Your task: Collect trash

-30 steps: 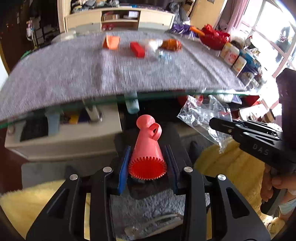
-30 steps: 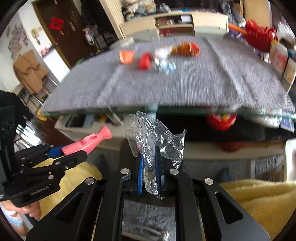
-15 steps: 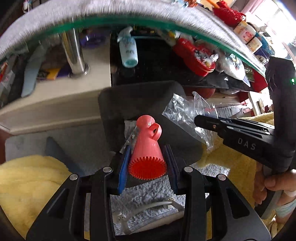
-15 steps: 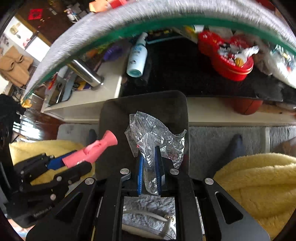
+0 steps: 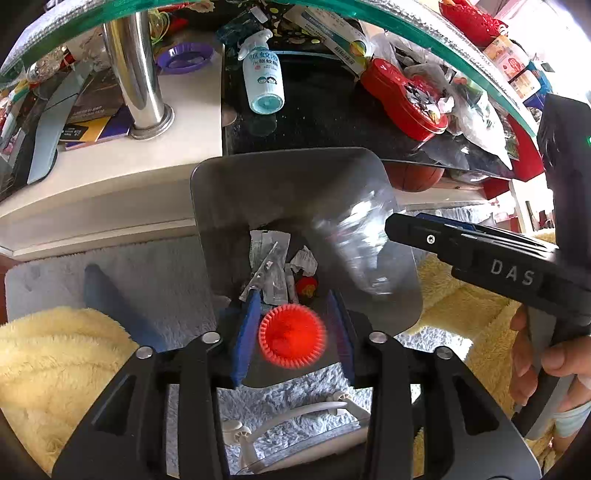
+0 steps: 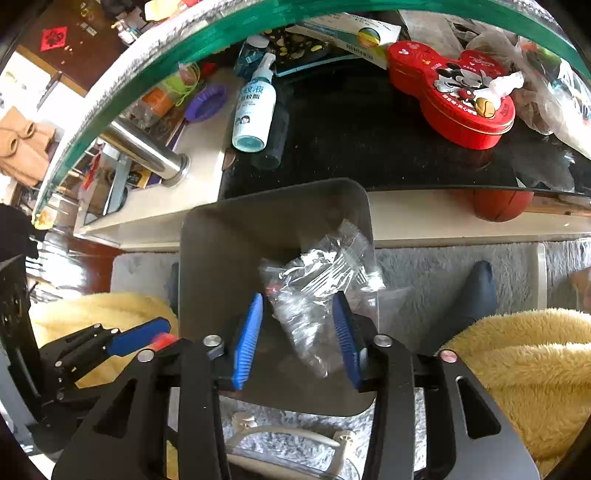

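Drop step. I've got both tools over the grey bin (image 5: pixel 288 192) on the floor, below the glass tabletop (image 5: pixel 424 33) edge. Left hand-held gripper (image 5: pixel 293 334): jaws opening, red ridged cone piece (image 5: pixel 291 336) between the pads, blurred, looks loose and falling. Right hand-held gripper (image 6: pixel 297 341): jaws opening, clear plastic wrapper (image 6: pixel 317 288) between the pads, no squeeze visible, hanging over the bin mouth. Scraps (image 5: pixel 275 266) already lie at the bin bottom. Next I'd check both pieces land inside, then lift clear and go for more trash up top.
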The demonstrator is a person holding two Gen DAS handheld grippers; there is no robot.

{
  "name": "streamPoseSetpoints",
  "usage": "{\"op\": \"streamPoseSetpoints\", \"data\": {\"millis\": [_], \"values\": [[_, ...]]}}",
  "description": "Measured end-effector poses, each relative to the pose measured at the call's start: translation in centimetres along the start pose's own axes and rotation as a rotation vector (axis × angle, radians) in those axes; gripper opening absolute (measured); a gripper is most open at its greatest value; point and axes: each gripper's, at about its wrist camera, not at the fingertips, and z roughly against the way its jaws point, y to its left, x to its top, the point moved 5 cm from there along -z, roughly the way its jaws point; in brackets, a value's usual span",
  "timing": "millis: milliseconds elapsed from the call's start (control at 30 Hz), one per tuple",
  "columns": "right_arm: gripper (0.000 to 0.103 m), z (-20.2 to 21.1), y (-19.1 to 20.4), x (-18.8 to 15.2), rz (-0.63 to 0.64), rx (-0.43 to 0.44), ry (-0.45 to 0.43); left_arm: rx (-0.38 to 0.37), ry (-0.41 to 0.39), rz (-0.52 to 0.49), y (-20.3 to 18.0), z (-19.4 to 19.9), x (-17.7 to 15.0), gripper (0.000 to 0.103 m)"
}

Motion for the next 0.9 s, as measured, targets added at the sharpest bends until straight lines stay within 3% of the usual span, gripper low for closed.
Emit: {"op": "streamPoseSetpoints", "data": {"millis": [167, 233, 300, 567, 767, 900], "values": [[0.08, 1.6, 0.1, 0.9, -0.008, 0.002, -0.047, 0.035, -0.036, -0.007, 0.2, 1.3, 0.4, 0.072], [0.094, 2.6, -0.2, 1.4, -0.008, -0.034, -0.085, 0.047, -0.051, -0.014, 0.3, 1.9, 0.6, 0.085], [0.097, 3.7, -0.6, 1.9, -0.005, -0.065, -0.117, 0.052, -0.066, -0.013, 0.4, 2.5, 0.8, 0.092], [0.099, 8.6, -1.2, 3.9, -0.013, -0.072, -0.217, 0.078, -0.144, -0.013, 0.3, 6.2, 2.5, 0.095], [0.099, 12.6, -0.1, 6.6, 0.029, -0.076, -0.321, 0.07, -0.218, -0.022, 0.0, 9.9, 5.0, 0.095], [0.099, 13.5, 0.7, 9.2, 0.056, -0.086, -0.35, 0.11, -0.265, -0.022, 1.1, 11.8, 7.6, 0.095]]}}
